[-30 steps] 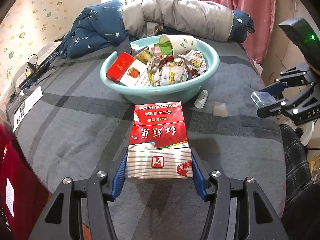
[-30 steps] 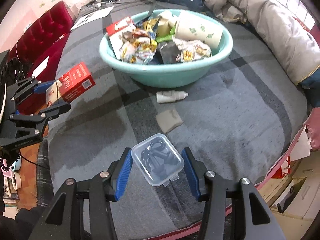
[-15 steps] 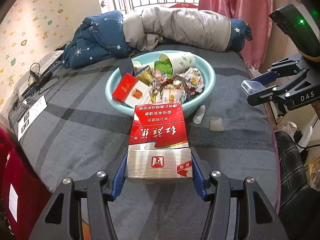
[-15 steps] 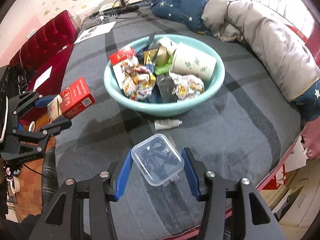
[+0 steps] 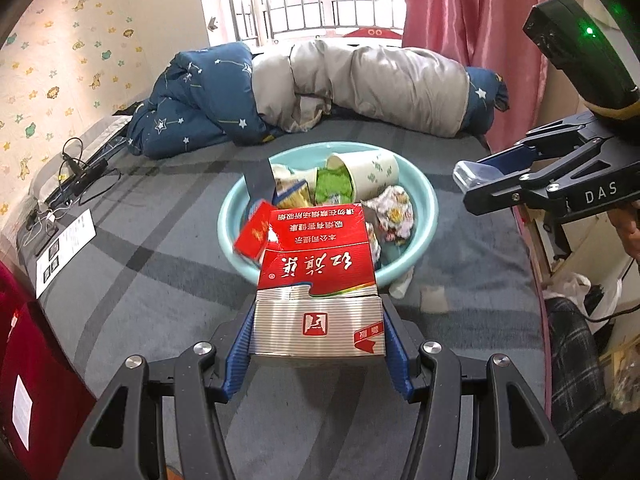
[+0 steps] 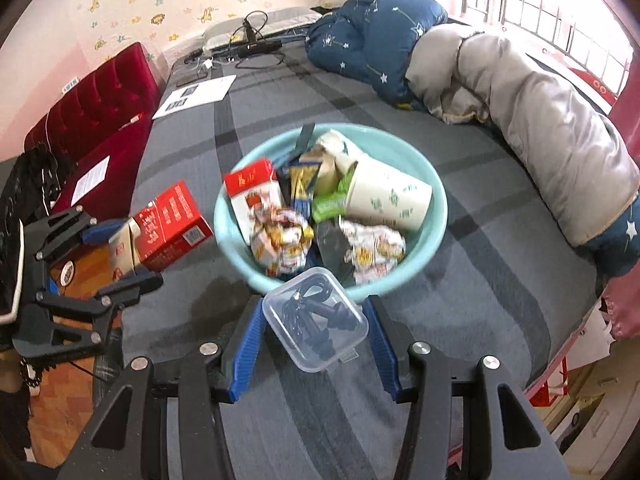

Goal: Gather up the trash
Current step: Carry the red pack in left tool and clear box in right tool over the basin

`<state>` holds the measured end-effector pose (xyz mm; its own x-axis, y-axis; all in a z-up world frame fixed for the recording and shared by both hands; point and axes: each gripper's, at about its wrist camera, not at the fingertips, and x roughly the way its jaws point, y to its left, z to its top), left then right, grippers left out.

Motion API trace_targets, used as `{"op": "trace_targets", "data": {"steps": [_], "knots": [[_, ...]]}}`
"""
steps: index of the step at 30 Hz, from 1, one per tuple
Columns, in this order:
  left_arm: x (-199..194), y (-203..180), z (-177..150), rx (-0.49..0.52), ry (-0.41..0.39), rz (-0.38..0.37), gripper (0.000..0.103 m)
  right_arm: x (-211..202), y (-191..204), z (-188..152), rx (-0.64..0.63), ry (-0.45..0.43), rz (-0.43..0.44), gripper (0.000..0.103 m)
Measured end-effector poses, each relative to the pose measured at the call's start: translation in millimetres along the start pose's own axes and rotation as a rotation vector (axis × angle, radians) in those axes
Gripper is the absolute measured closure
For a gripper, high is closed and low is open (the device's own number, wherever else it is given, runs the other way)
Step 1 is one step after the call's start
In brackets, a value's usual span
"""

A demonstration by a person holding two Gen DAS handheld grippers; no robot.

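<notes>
My left gripper is shut on a red and silver cigarette carton, held above the grey bedspread in front of a teal basin. The basin holds a paper cup, crumpled wrappers and a red pack. My right gripper is shut on a small clear plastic box with dark items inside, just short of the basin. In the right wrist view the left gripper and its carton show at the left. The left wrist view has the right gripper at the right.
A small white bottle and a beige scrap lie on the bed beside the basin. A blue and grey duvet is bunched at the far side. Cables and a paper sheet lie at the left edge.
Both grippers have risen with their loads and the bed now looks farther below. The basin sits closer behind the carton and behind the clear box. Neither grip has changed.
</notes>
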<state>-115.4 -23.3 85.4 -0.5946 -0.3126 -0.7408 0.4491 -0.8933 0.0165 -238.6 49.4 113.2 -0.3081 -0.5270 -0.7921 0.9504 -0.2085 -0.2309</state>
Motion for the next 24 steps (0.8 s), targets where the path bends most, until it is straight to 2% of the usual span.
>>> {"op": "trace_targets", "data": {"steps": [11,24], "knots": [[16.6,11.5,34.7,-0.011,-0.031,-0.002,0.042,2.5,-7.7,42.9,0.021,-0.081,0.041,0.049],[56.8,24.6,62.6,-0.026,-0.023,-0.010,0.042,35.6,-17.2,83.9,0.055,-0.106,0.056,0.049]]}}
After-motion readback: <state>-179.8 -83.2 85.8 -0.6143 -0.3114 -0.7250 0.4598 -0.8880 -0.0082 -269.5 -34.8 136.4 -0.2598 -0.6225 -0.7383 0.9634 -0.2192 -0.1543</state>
